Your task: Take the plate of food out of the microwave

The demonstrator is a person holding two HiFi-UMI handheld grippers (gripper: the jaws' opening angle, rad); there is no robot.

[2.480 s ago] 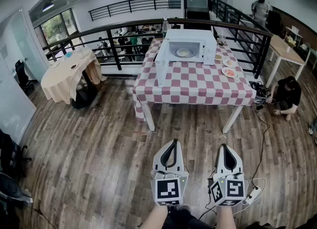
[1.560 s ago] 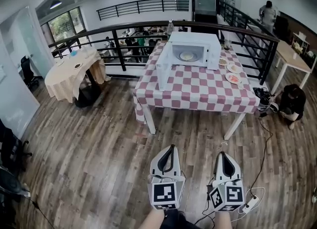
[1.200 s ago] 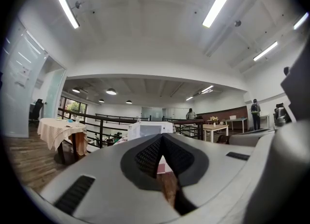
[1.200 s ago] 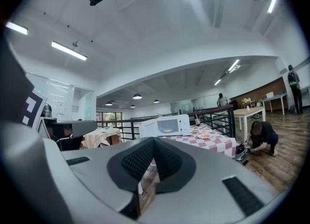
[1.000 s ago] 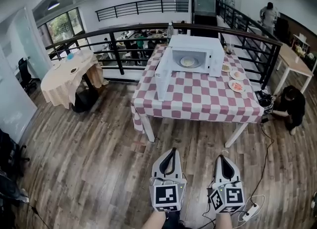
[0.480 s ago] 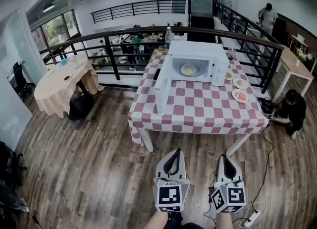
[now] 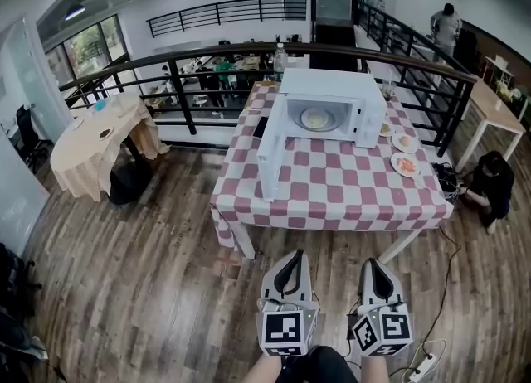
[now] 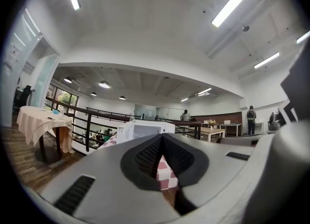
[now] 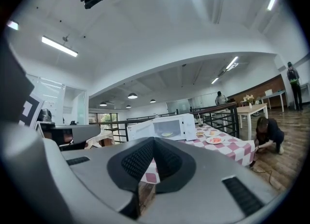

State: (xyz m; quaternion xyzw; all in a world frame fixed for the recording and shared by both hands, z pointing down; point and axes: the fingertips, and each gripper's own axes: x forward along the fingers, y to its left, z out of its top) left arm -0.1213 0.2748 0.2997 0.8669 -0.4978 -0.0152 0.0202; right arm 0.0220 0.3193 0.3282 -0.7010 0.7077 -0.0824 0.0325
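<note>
**Spotter:** Facing the counter (image 7: 332, 199) square on, you have the microwave (image 7: 328, 101) at twelve o'clock, well apart from both claws. The plate of food (image 7: 314, 118) sits inside the cavity. You can see it plainly because the microwave door (image 7: 271, 157) stands swung out toward seven o'clock.

**Coach:** That door is why I'd have you come in from the open front. At its present angle it walls off the nine o'clock side of the cavity. Your left claw (image 7: 289, 254) is pinched closed, tips meeting, with nothing between them.

**Spotter:** Your right claw (image 7: 371, 262) is the same, closed and empty. You hold both level and side by side over the wooden floor (image 7: 149, 273), at six o'clock of the counter. Carried that way, neither can snag anything, and both already point toward the oven.

**Coach:** By my reckoning the task has barely begun, since the plate is untouched. You will need to open at least one claw before it can take the rim.

**Spotter:** Mind the two plates (image 7: 405, 142) at three o'clock of the microwave, near the counter's right side. The bare checked cloth at six o'clock of the oven looks like your likeliest set-down spot.
</note>
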